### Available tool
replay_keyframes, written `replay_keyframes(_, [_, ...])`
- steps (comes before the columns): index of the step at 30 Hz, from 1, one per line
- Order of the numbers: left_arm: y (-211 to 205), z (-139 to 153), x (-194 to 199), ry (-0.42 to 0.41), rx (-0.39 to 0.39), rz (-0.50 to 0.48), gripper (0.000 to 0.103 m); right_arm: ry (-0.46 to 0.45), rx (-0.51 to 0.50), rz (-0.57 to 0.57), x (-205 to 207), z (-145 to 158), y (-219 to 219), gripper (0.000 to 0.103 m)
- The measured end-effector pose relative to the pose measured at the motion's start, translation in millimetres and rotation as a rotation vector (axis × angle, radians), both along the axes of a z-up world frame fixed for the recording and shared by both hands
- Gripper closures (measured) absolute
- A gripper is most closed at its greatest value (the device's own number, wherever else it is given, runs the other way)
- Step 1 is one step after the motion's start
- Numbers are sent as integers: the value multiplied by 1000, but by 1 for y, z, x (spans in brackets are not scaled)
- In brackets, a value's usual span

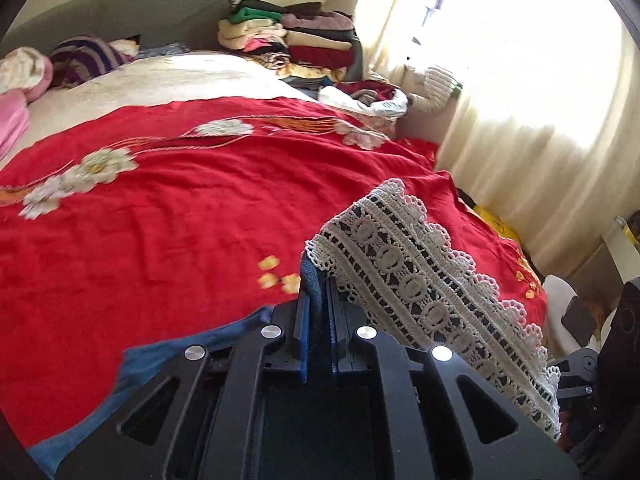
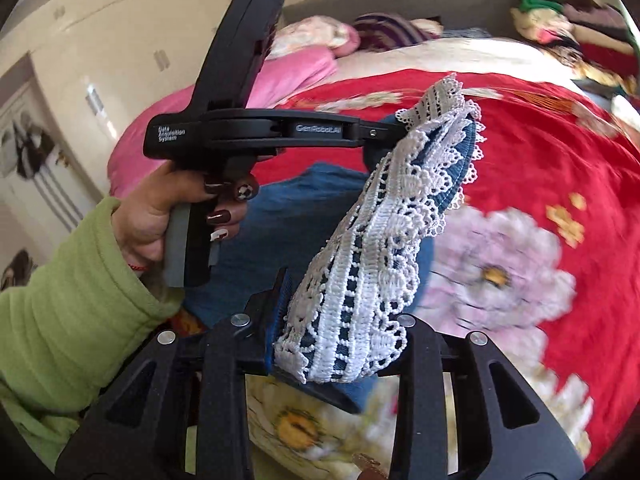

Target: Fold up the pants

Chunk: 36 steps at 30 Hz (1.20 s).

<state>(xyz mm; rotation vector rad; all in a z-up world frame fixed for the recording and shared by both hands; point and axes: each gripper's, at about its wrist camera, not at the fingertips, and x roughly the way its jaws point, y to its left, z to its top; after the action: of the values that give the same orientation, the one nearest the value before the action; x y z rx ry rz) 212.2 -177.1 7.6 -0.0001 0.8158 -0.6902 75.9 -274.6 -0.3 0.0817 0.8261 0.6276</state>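
Two claws grip one lace hem: our left claw is pinched tight on the blue cloth at one end, and our right claw is closed on the other, the hem stretched between them above the bed. The pants hang below, partly lying on the red cover. We judge this the lift before a fold. Next we need both ends kept level, carried across and laid flat. Far right, a stack of clothes and a loose heap sit well apart, out of our way.
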Motion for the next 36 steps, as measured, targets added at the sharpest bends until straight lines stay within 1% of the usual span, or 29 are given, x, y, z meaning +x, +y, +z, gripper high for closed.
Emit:
replay_keyframes(2, [22,-9,-1,10,14,54,96,9,-83,29,4,-7,25,78])
replay_keyframes(4, [40,-18,-2,27,16,100,95,24,-120,58,6,-14,41,78])
replay_keyframes(6, [66,-24,-2,47,-7,175,93,26,-165,95,6,-18,61,78])
replay_keyframes(7, [80,-23,-4,53,-30,209,90,20,-190,107,7,-18,69,78])
replay_keyframes(8, [99,-20,-6,55,-73,262,88,11,-214,121,6,-18,78,78])
replay_keyframes(9, [115,-17,-9,52,-105,297,87,-8,-236,146,2,-17,86,78])
replay_keyframes(11, [150,-9,-17,31,-186,378,82,-30,-267,175,1,-15,102,78])
replay_keyframes(12, [163,-6,-20,24,-214,407,80,-39,-290,196,-1,-16,113,74])
replay_keyframes(14, [191,-6,-26,30,-292,456,73,-32,-328,230,-3,-22,128,71])
replay_keyframes(16, [208,-9,-32,53,-351,490,68,-10,-327,276,-8,-28,142,65])
replay_keyframes(17, [216,-12,-33,69,-370,510,65,-9,-325,295,-10,-28,146,54])
replay_keyframes(18, [218,-15,-34,81,-368,518,64,-16,-310,326,-15,-25,149,49])
replay_keyframes(20, [220,-21,-33,98,-358,525,61,-28,-292,355,-27,-15,154,48])
replay_keyframes(21, [219,-23,-32,110,-360,525,60,-29,-276,365,-29,-9,150,46])
replay_keyframes(23, [215,-23,-31,116,-371,503,54,-32,-248,349,-32,3,140,44])
replay_keyframes(25, [208,-25,-32,119,-363,476,48,-58,-233,292,-26,17,123,41])
replay_keyframes(26, [202,-26,-31,123,-349,463,46,-72,-235,249,-23,21,113,41])
replay_keyframes(27, [200,-29,-30,130,-343,458,46,-78,-244,184,-12,25,98,41])
replay_keyframes(28, [196,-33,-28,143,-339,449,46,-74,-245,151,-8,26,90,41])
replay_keyframes(30, [190,-39,-21,174,-342,428,45,-38,-230,46,21,23,62,41])
replay_keyframes(31, [189,-43,-17,178,-335,426,43,-16,-228,7,34,20,53,41])
replay_keyframes(33, [185,-48,-10,186,-298,422,40,36,-197,-45,59,14,37,41])
replay_keyframes(36, [184,-55,1,214,-296,419,39,94,-156,-90,94,2,23,41])
